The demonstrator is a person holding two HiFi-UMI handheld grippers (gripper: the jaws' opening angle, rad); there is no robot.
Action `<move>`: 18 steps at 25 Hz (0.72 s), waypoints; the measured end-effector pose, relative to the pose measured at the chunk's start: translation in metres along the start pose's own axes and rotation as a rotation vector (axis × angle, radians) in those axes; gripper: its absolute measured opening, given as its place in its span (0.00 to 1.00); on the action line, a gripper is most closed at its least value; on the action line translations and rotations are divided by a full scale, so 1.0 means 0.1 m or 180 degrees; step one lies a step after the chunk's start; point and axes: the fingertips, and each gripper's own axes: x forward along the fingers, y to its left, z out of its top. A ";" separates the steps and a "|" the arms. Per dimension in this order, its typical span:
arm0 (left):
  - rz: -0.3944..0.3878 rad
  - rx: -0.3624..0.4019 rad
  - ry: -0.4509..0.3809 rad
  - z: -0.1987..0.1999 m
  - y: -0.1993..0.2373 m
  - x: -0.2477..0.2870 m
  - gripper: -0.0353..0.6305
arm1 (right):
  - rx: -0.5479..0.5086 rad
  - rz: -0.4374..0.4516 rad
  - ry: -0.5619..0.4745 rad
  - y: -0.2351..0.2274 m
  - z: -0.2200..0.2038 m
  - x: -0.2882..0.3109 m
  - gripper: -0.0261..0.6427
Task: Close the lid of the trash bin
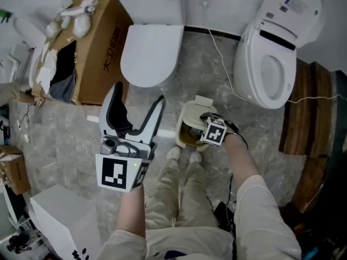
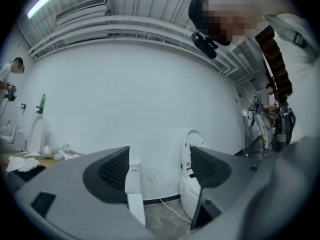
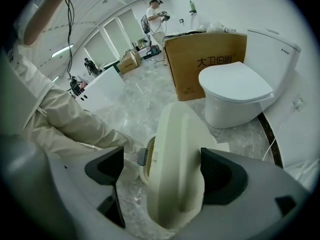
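Two toilets stand on a grey marbled floor [image 1: 70,140] against the far wall: one with its seat cover down [image 1: 149,53] at centre, one with its cover up [image 1: 274,64] at right. A white cable [image 1: 222,58] trails across the floor between them. Left of the closed toilet sits an open cardboard box [image 1: 100,53] with white wrapping spilling from its top. A white box [image 1: 65,215] lies at near left, and dark wooden boards [image 1: 309,118] lean at far right.

The cream trash bin [image 1: 190,129] stands on the floor just beyond the person's white shoes [image 1: 174,153], near the closed toilet. Its lid [image 3: 177,134] is tilted up, leaving the bin open.

The right hand-held gripper [image 3: 164,171] reaches down to the bin, its jaws wide apart with the raised lid between them; whether either jaw touches the lid cannot be told. The left hand-held gripper [image 1: 139,93] is held higher, left of the bin, its jaws also wide apart and nothing between them. Its own view looks toward the white wall.
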 end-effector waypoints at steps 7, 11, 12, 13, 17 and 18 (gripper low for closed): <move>-0.0048 0.0014 -0.0016 -0.03 -0.07 -0.11 0.59 | 0.0088 0.0099 -0.0006 0.38 -0.10 0.38 0.77; -0.0054 0.0010 0.0001 -0.12 -0.08 -0.17 0.59 | 0.0150 0.0152 0.0010 0.52 -0.19 0.63 0.77; -0.0059 0.0020 0.0018 -0.15 -0.08 -0.18 0.59 | 0.0163 0.0158 0.0010 0.55 -0.20 0.70 0.77; -0.0064 0.0028 0.0036 -0.18 -0.08 -0.18 0.59 | 0.0170 0.0160 0.0010 0.57 -0.21 0.76 0.77; -0.0102 0.0129 0.0016 -0.28 -0.10 -0.20 0.59 | 0.0195 0.0174 0.0004 0.63 -0.32 1.00 0.78; -0.0120 0.0135 -0.0021 -0.29 -0.11 -0.20 0.59 | 0.0204 0.0189 0.0006 0.64 -0.35 1.05 0.78</move>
